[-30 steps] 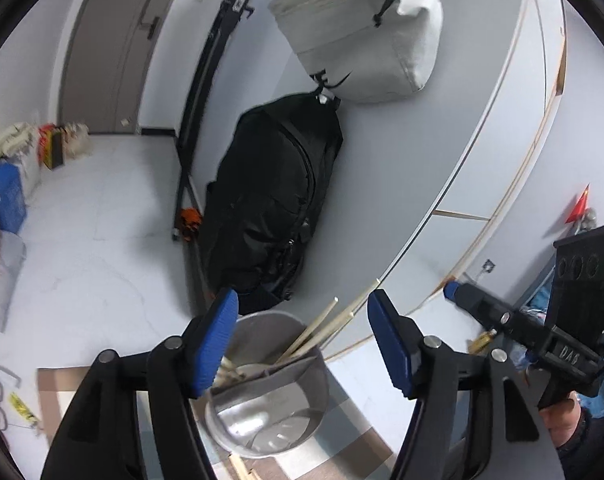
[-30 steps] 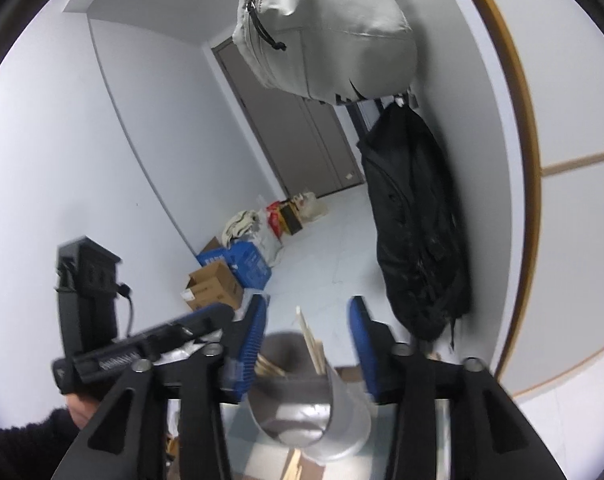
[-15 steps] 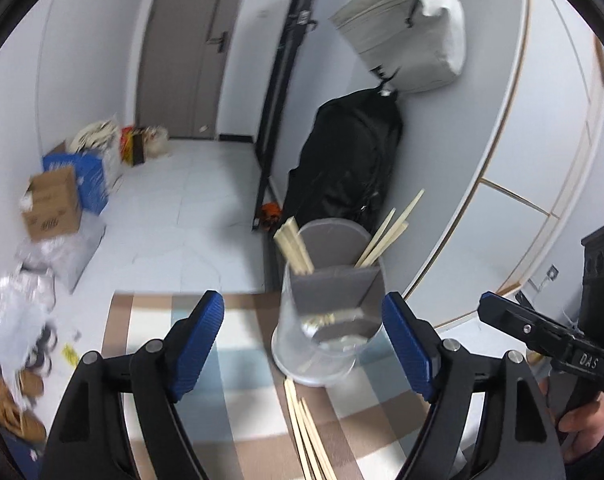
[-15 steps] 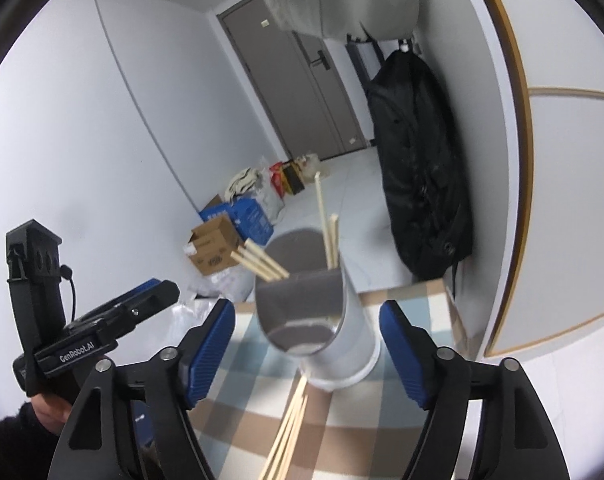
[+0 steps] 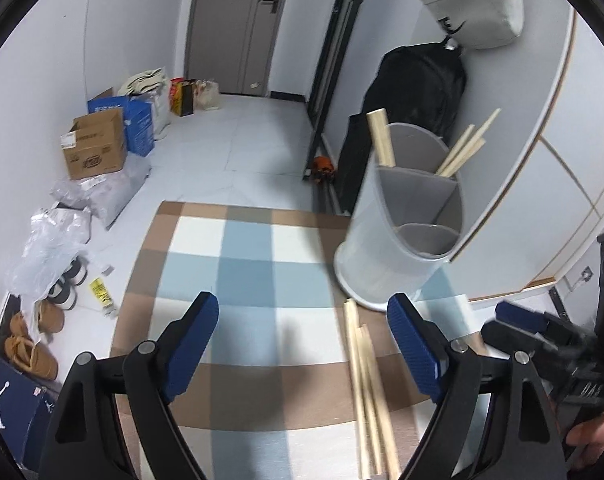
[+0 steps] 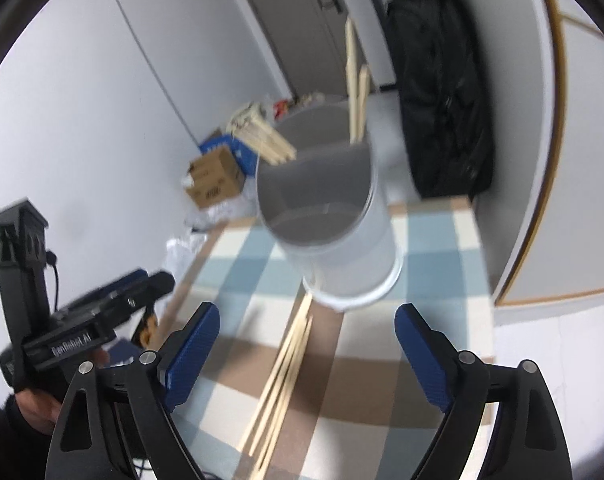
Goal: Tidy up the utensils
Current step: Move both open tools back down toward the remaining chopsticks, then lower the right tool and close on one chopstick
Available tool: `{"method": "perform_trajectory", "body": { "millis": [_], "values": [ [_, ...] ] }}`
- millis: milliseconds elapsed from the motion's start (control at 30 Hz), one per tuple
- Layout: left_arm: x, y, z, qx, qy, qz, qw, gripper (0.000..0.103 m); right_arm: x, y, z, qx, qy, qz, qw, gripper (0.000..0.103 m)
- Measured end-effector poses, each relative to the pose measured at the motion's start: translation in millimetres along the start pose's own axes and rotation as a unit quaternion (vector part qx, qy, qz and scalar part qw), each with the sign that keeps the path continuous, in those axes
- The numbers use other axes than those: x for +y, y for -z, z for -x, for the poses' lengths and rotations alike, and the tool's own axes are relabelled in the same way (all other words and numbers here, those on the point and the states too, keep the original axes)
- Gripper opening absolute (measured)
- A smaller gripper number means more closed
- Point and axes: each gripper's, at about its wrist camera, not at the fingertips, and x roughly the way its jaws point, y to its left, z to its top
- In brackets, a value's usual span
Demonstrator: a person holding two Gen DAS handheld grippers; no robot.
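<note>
A white utensil holder (image 5: 365,256) with grey dividers stands on the checked cloth (image 5: 242,280), ahead and to the right of my left gripper (image 5: 302,308). Wooden chopsticks (image 5: 381,140) stick out of two of its compartments. Several loose chopsticks (image 5: 367,392) lie on the cloth in front of it, near my left gripper's right finger. In the right wrist view the holder (image 6: 341,256) is straight ahead of my right gripper (image 6: 305,312), and the loose chopsticks (image 6: 286,368) lie between and below its fingers. The jaws of both grippers are opening, with nothing between them.
The table's far edge drops to a tiled floor with cardboard boxes (image 5: 96,144), bags and shoes (image 5: 30,352). A black backpack (image 5: 417,88) and a grey bag (image 5: 469,0) hang on the wall behind the holder. A hand holds each gripper handle.
The holder sat close between both pairs of jaws a second ago. It now stands apart on the cloth. Both grippers have widened, drawn back and tipped down, bringing the loose chopsticks into view.
</note>
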Motion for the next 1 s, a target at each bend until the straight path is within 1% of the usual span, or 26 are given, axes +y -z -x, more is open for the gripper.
{"method": "perform_trajectory", "body": {
  "millis": [67,100,133,167,200,233,300,400,500,633,667,700,733,767,800,933,1000],
  "values": [
    [4,1,-3,0.008,-0.004,0.006,0.9999,0.083,4,8,-14,0.023,0.007,0.011,1.000,0.089],
    [5,2,-4,0.008,-0.012,0.002,0.9999,0.083,7,11,-23,0.036,0.010,0.019,0.999,0.085],
    [6,5,-5,0.008,-0.017,-0.002,0.9998,0.083,8,14,-28,0.046,0.010,0.024,0.999,0.077],
    [7,6,-6,0.011,-0.021,-0.005,0.9997,0.083,10,16,-36,0.058,0.014,0.032,0.998,0.073],
    [8,7,-8,0.018,-0.020,-0.007,0.9996,0.083,12,19,-43,0.068,0.022,0.040,0.997,0.066],
    [9,9,-9,0.021,-0.018,-0.008,0.9996,0.083,13,21,-48,0.073,0.028,0.045,0.996,0.060],
    [10,11,-8,0.023,-0.021,-0.012,0.9994,0.083,12,24,-62,0.088,0.042,0.049,0.994,0.057],
    [13,13,-7,0.025,-0.023,-0.014,0.9993,0.083,13,26,-76,0.104,0.041,0.047,0.993,0.044],
    [19,13,-10,0.031,-0.021,-0.008,0.9993,0.083,20,30,-86,0.114,0.044,0.068,0.990,0.042],
    [24,12,-12,0.038,-0.017,0.004,0.9991,0.083,29,38,-99,0.138,0.070,0.103,0.983,0.031],
    [25,12,-12,0.040,-0.016,0.006,0.9990,0.083,31,40,-99,0.131,0.076,0.113,0.982,0.030],
    [26,13,-13,0.042,-0.016,0.009,0.9989,0.083,32,40,-100,0.133,0.082,0.121,0.980,0.029],
    [27,13,-14,0.043,-0.015,0.010,0.9989,0.083,32,40,-99,0.133,0.084,0.122,0.980,0.026],
    [27,13,-14,0.044,-0.015,0.012,0.9988,0.083,31,40,-100,0.140,0.086,0.122,0.979,0.021],
    [27,13,-14,0.046,-0.015,0.012,0.9988,0.083,30,40,-98,0.138,0.090,0.127,0.978,0.014],
    [25,14,-18,0.053,-0.025,0.003,0.9983,0.083,26,44,-92,0.142,0.092,0.125,0.978,0.010],
    [22,17,-22,0.061,-0.024,-0.002,0.9978,0.083,19,44,-87,0.144,0.086,0.108,0.980,0.008]
  ]
}}
